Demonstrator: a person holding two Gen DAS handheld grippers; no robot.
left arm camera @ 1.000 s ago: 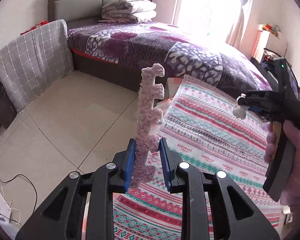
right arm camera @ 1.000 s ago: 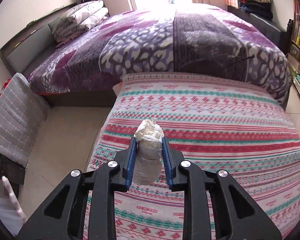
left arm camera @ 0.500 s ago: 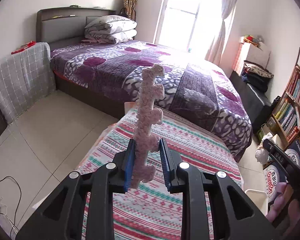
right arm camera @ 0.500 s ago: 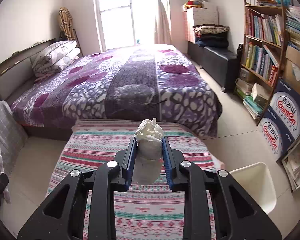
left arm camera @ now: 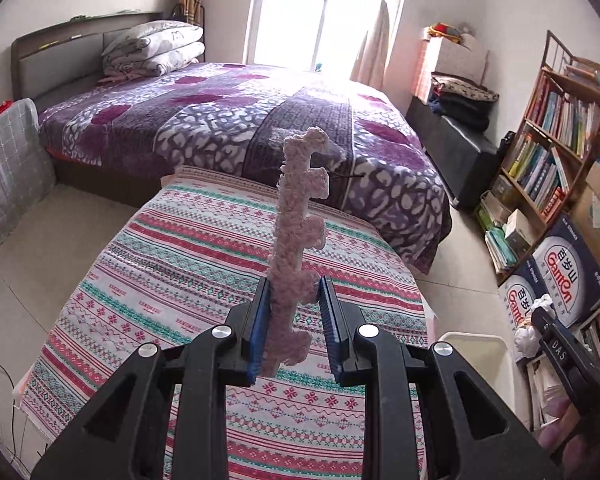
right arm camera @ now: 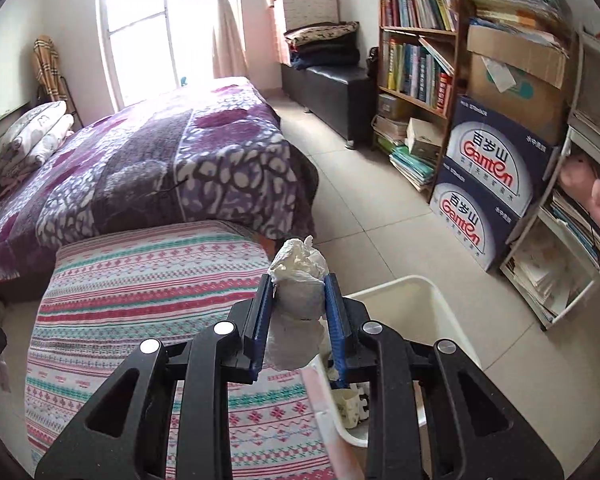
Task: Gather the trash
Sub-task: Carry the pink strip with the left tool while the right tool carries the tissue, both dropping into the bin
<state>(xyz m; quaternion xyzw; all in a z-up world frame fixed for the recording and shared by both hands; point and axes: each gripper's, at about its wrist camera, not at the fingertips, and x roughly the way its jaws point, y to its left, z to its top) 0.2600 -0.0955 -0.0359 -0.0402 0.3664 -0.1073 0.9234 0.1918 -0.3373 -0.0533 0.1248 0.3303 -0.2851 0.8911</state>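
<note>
Left hand-held gripper [left arm camera: 292,330] clamped on knobbly pink crochet strip [left arm camera: 296,224]; right hand-held gripper [right arm camera: 298,322] on crumpled white tissue wad [right arm camera: 298,284].

Right hand-held gripper [right arm camera: 296,320] squeezes crumpled white tissue wad [right arm camera: 298,284] between blue pads [right arm camera: 260,320]. Wad top pokes up past pads. White bin [right arm camera: 440,312] on floor just below and right of gripper, some white scraps inside. Striped cloth surface [right arm camera: 140,300] under gripper, left of bin. Purple bed [right arm camera: 160,168] behind it. Bookshelf [right arm camera: 416,40] and blue boxes [right arm camera: 488,184] on right. Bright window [right arm camera: 140,20] far back.
</note>
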